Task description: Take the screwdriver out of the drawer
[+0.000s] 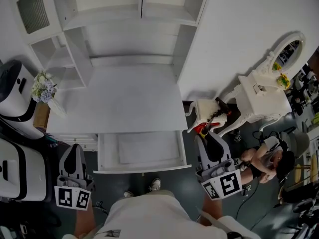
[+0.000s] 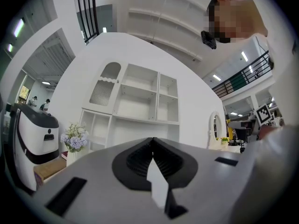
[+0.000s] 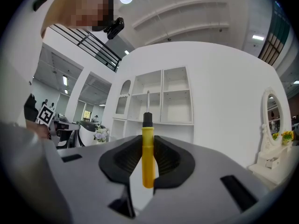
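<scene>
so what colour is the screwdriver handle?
Yellow, with a black collar below the metal shaft; the screwdriver shows best in the right gripper view.

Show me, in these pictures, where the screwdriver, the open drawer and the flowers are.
screwdriver (image 3: 147,155): right gripper view, on the yellow handle.
drawer (image 1: 142,148): head view, on its bare floor.
flowers (image 1: 42,88): head view, on the middle of the bunch.

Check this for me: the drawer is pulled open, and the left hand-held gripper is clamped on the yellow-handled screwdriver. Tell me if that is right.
Wrong side. The right hand-held gripper is clamped on the yellow-handled screwdriver, as the right gripper view shows; the left hand-held gripper is shut on nothing. The drawer is pulled open, as you say.
</scene>
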The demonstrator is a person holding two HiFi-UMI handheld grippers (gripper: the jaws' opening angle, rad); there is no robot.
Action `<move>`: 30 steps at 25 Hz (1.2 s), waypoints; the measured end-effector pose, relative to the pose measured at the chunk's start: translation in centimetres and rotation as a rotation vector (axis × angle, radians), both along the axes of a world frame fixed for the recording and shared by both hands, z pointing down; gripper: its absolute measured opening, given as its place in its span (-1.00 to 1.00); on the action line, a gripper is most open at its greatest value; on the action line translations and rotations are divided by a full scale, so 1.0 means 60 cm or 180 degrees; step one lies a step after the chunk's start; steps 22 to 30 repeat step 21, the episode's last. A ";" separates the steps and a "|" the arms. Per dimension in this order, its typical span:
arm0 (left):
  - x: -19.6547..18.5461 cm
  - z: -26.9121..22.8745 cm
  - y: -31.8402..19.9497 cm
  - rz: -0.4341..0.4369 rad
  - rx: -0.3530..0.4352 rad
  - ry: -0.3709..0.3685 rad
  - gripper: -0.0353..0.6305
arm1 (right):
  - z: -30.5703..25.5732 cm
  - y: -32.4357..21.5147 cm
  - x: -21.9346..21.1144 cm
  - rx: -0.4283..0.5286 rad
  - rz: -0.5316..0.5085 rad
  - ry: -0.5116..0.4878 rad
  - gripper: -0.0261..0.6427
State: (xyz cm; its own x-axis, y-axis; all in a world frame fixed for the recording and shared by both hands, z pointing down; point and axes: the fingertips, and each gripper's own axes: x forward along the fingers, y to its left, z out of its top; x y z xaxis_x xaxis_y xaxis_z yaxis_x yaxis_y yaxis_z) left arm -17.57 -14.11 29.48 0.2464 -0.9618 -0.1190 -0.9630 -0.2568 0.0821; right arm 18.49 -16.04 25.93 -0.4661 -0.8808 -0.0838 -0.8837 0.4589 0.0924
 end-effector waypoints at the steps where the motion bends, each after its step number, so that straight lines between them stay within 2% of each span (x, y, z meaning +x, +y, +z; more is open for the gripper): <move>1: 0.003 0.005 0.002 0.0011 -0.0017 0.0020 -0.85 | 0.003 0.002 -0.002 -0.0014 -0.0004 0.0007 -0.67; 13: 0.001 0.035 0.023 0.0015 -0.0096 0.0116 -0.85 | 0.015 0.020 -0.023 -0.0070 -0.0066 0.0044 -0.67; 30: -0.001 0.034 0.027 0.0047 -0.0066 0.0090 -0.85 | 0.016 0.029 -0.029 -0.0039 -0.0073 0.0017 -0.67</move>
